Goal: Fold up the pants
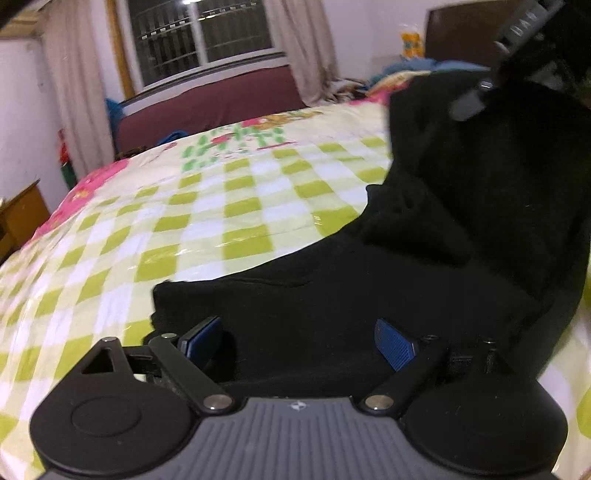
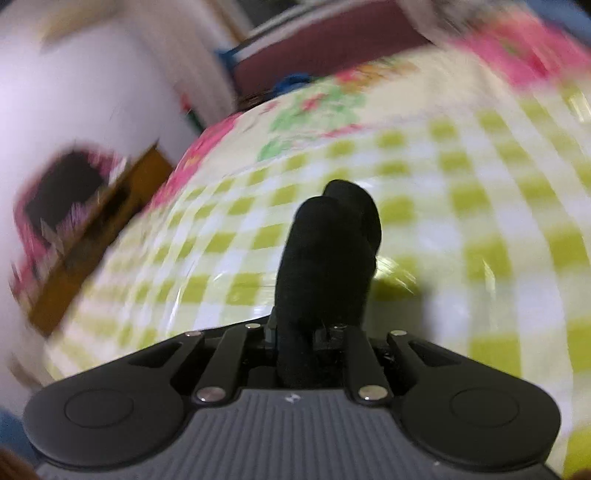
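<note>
Left hand-held gripper (image 1: 295, 341): jaws spread apart, the blue pads (image 1: 395, 349) on either side of black cloth and not pressed together; it sits low over the near edge of the bed.
Right hand-held gripper (image 2: 308, 328): jaws drawn together, clamped on a bunched fold of the black pants (image 2: 325, 258), which stands up out of the fingers as a thick rounded roll.
Only in the left view: the main body of the pants (image 1: 424, 258) spread over the near right part of the bed, one part lying flat by the gripper, another rising steeply toward the upper right, where the other hand-held gripper (image 1: 476, 99) has hold of it above the cover.
Only in the right view: how tightly the cloth is pinched, and a wooden piece of furniture (image 2: 92, 236) beside the bed's left edge; this view is heavily blurred.
Pants: plain black, soft and thick, creased and partly doubled, edges uneven.
Bed (image 1: 207, 206): green-and-white checked cover with a pink flowered border along its left and far edges.
Beyond the bed: a dark red sofa (image 1: 207, 107) under a window (image 1: 199, 33) with pale curtains (image 1: 74, 85).
</note>
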`<state>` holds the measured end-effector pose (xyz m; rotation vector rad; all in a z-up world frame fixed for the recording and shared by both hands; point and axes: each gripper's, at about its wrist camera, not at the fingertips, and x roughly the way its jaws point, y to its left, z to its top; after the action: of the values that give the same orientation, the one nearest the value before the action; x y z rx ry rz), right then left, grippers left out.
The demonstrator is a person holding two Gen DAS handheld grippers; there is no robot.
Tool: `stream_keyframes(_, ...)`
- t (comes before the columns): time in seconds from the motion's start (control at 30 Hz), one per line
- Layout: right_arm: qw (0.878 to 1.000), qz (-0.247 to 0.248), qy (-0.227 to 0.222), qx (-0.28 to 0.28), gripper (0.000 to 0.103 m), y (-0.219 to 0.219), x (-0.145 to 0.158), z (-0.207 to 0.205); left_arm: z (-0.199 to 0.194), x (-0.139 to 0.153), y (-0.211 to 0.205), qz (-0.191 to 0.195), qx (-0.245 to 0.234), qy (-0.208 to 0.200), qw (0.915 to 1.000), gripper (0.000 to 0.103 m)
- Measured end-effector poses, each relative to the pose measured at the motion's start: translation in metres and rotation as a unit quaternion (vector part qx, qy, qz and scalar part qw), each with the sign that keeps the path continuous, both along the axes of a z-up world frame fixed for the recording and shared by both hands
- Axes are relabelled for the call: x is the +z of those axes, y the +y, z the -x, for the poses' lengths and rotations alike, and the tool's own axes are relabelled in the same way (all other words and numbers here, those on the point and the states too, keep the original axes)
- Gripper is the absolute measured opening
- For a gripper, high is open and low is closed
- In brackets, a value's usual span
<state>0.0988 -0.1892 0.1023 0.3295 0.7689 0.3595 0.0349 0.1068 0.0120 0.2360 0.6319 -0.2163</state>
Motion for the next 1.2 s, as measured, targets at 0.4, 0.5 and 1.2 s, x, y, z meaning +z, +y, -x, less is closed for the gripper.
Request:
stream_keyframes(0.4,0.969,0.173,-0.058,0.164,0.016,0.208,-0.029,0.054,0.020,-0.014,0.074,0.076,0.068,0.013,0.9947,0.103)
stream_keyframes(0.5,0.964,0.187,-0.053,0.182,0.016,0.228,-0.036,0.061,0.019,-0.017,0.086,0.114,0.077,0.019,0.9903,0.103)
stream_keyframes(1.2,0.968,0.119,-0.105,0.196,0.053,0.189,-0.020,0.091,0.075,0.003,0.125,0.066,0.109,0.000,0.9919,0.103)
